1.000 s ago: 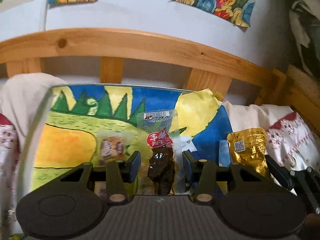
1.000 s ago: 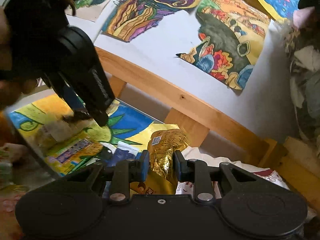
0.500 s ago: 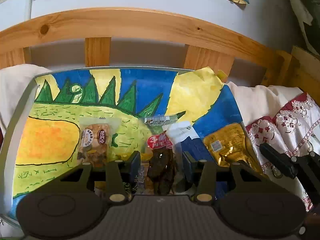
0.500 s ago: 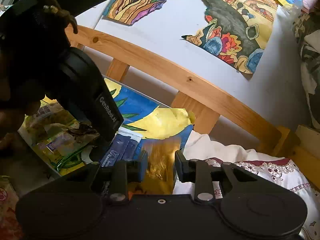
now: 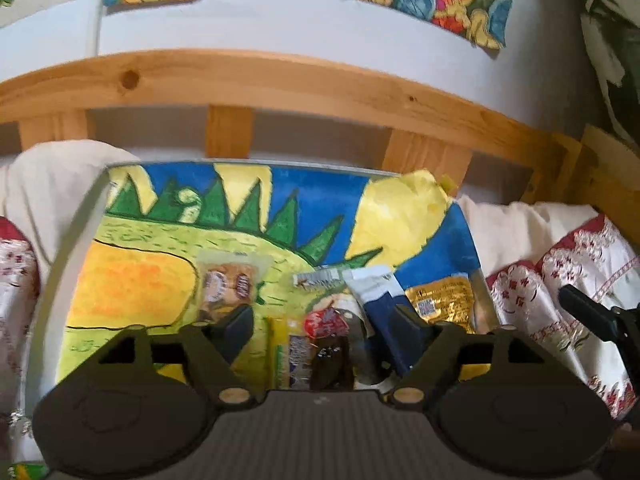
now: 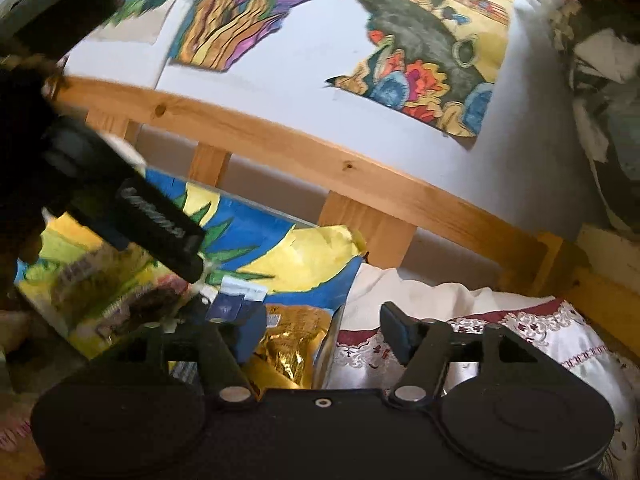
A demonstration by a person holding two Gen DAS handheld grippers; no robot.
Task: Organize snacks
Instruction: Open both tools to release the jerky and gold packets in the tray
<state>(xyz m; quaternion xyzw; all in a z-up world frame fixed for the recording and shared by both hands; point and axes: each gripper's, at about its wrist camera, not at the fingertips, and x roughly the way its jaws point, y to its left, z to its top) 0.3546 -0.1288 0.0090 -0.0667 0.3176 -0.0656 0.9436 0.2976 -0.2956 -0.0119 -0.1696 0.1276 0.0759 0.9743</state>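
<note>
A painted tray (image 5: 168,216) lies on the bed and holds several snack packets. My left gripper (image 5: 324,328) is open above a clear packet of dark snack with a red label (image 5: 328,344), which lies on the tray between the fingers. A biscuit packet (image 5: 228,284), a blue-and-white packet (image 5: 380,292) and a gold packet (image 5: 440,300) lie around it. My right gripper (image 6: 324,332) is open and empty over the tray's right edge, with the gold packet (image 6: 292,340) lying below its left finger. The left gripper's body (image 6: 132,208) shows in the right wrist view.
A wooden bed rail (image 5: 280,76) runs behind the tray, with a white wall and paintings (image 6: 432,48) above. White bedding and a red-patterned cloth (image 5: 560,264) lie right of the tray. A white pillow (image 5: 52,184) sits at the left.
Both grippers opened. The left let go of the dark snack packet onto the tray and the right let go of the gold packet, which now lies at the tray's right edge.
</note>
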